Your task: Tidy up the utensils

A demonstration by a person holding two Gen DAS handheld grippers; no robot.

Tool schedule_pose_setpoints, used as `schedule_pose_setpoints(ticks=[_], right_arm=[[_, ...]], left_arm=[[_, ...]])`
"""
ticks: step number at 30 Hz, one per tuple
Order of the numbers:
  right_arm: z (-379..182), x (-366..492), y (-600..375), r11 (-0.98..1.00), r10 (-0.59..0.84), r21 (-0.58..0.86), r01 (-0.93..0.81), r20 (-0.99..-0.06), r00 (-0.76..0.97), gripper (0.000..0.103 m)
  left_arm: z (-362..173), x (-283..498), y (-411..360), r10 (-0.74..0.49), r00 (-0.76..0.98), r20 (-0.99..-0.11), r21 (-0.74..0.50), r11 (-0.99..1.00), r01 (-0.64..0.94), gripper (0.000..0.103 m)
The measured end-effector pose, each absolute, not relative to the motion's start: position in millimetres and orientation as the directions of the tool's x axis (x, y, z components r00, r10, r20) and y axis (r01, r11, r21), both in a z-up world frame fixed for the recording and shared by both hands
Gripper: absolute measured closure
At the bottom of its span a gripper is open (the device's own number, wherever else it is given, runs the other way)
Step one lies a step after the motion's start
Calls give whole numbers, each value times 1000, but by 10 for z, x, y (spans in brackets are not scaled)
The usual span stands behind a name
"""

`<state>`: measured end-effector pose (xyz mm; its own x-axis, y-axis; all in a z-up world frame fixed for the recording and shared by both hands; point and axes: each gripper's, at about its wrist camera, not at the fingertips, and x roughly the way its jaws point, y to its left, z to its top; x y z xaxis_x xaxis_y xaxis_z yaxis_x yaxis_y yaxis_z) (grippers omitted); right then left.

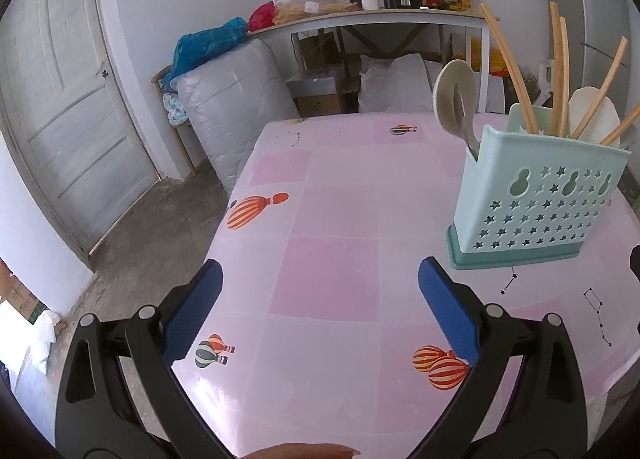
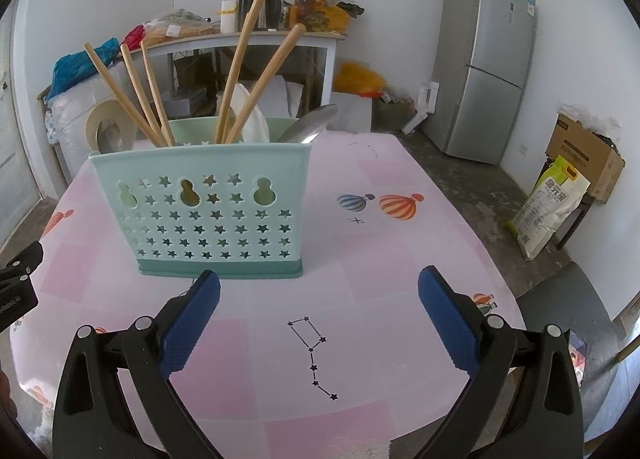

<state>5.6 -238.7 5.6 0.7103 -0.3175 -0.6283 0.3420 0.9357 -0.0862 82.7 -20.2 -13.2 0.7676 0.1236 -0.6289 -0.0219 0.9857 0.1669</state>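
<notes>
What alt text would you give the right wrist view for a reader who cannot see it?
A mint-green utensil holder with star cutouts stands on a pink tablecloth, holding wooden chopsticks and spoons. The open, empty right gripper hovers in front of it; a grey fridge stands behind.

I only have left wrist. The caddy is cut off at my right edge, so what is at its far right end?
Observer: A metal spoon stands in the right end of the utensil caddy, bowl up, beside a white spoon.
Operator: Anything loose on the table right of the caddy?
Observer: No utensils show there on the tablecloth; only its printed balloons and star lines.
Operator: Right gripper state?
Observer: The right gripper is open and empty, just in front of the caddy's base.
Operator: What is past the table on that side?
Observer: A grey fridge against the wall, with a cardboard box and a yellow-green bag on the floor.
</notes>
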Motion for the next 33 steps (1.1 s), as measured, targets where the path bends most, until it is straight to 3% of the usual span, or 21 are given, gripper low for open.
schedule_pose_setpoints(ticks=[33], right_arm=[[94,74,-2350,938,-314,-89,335,-625,715,7]], left_arm=[[-165,842,-152,123,763,-635,166,986,-21,9]])
